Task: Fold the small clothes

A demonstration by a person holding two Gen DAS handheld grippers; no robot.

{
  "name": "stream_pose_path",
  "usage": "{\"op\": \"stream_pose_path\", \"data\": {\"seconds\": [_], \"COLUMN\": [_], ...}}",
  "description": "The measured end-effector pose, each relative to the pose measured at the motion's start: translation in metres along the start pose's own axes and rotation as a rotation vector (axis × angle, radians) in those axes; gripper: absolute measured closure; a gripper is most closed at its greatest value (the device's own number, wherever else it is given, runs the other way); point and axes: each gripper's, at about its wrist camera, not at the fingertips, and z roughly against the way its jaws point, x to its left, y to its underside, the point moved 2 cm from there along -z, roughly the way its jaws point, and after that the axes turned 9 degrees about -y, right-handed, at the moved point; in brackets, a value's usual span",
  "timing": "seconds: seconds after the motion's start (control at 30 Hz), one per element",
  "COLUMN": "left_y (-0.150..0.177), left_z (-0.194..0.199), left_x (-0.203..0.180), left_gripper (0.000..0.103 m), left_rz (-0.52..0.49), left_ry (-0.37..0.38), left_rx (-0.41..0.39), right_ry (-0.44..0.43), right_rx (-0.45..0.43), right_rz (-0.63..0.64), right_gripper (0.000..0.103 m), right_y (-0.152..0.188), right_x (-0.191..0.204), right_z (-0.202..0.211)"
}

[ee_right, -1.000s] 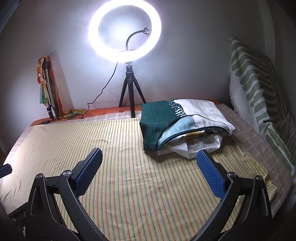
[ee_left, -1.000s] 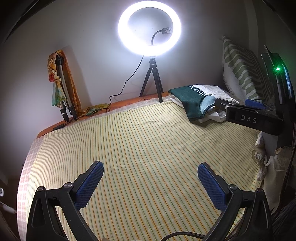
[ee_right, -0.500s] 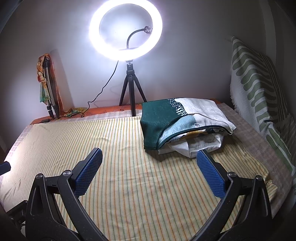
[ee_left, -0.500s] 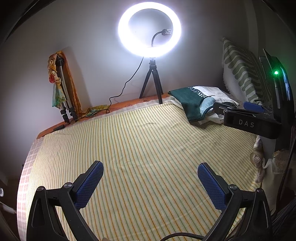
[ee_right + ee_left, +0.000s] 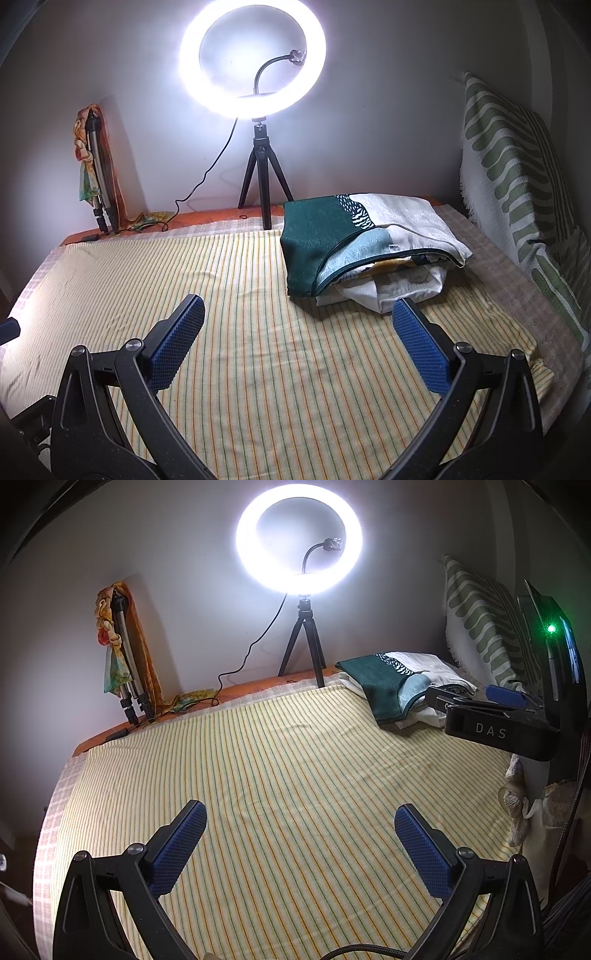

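A pile of folded clothes (image 5: pixel 354 243), dark green, pale blue and white, lies on the striped yellow sheet (image 5: pixel 240 314) at the back right; in the left wrist view the pile (image 5: pixel 391 686) sits far right. My right gripper (image 5: pixel 298 341) is open and empty, hovering over the sheet just in front of the pile, its right pad (image 5: pixel 421 350) near the white cloth. My left gripper (image 5: pixel 300 843) is open and empty over the bare middle of the sheet. The right gripper's body (image 5: pixel 495 723) shows at the right edge of the left wrist view.
A lit ring light on a black tripod (image 5: pixel 258 173) stands at the back edge, its cable trailing left. A folded tripod wrapped in coloured cloth (image 5: pixel 96 170) leans on the wall at left. A green-striped cushion (image 5: pixel 517 177) stands along the right side.
The right gripper has moved a little forward toward the pile of clothes. The left gripper has barely moved. Both stay open.
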Motion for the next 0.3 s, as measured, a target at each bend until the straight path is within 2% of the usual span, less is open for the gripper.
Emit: {"op": "stream_pose_path", "data": {"seconds": [0.3], "left_y": [0.0004], "left_z": [-0.0032], "left_x": [0.0002], "left_gripper": [0.000], "left_rz": [0.006], "left_ry": [0.003], "left_rx": [0.006], "right_ry": [-0.001], "right_rx": [0.001], "right_rz": [-0.001], "right_gripper": [0.000], "right_y": [0.0000], "right_x": [-0.0003], "right_z": [-0.0004]}}
